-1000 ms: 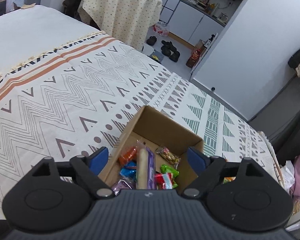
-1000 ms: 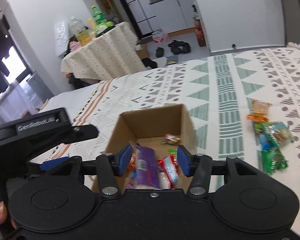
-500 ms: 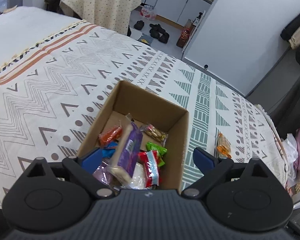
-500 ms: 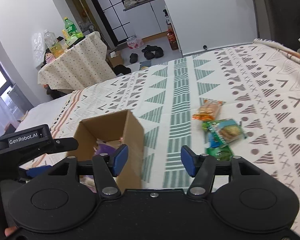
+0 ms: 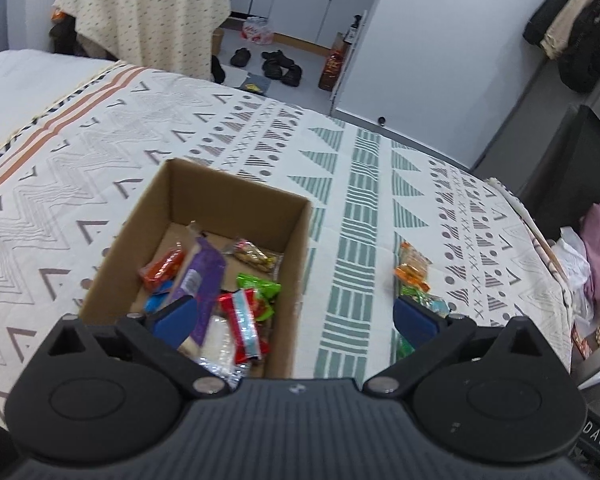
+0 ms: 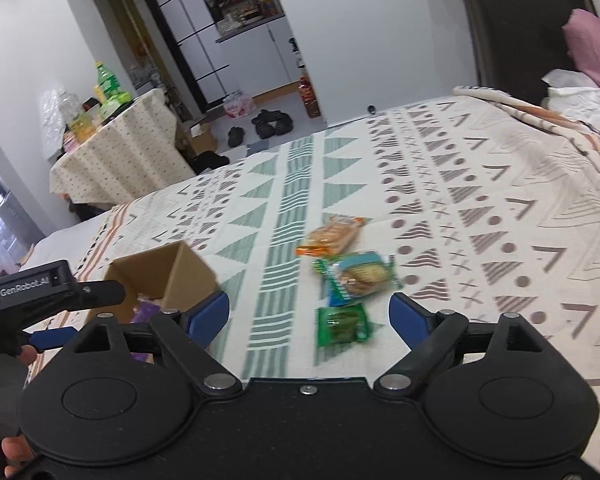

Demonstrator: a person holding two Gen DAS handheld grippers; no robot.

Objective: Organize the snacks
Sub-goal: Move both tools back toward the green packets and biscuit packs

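Snacks are found in two groups on the patterned bedspread. First group: several packets lie inside the open cardboard box, among them a purple packet, an orange one, a red-and-blue one and a green one. Second group: three packets lie loose on the cloth, well apart from the box: an orange packet, a teal biscuit packet touching it on the near side, and a green packet nearest the camera.

Left gripper hangs over the box's near right corner, jaws spread wide and holding nothing. One blue pad sits above the box contents; the other is outside the box, above the loose packets.

Right gripper is likewise wide open and empty. The green packet lies on the cloth between its two blue pads, closer to the right one, untouched by either. The other two loose packets lie just beyond the fingertips.
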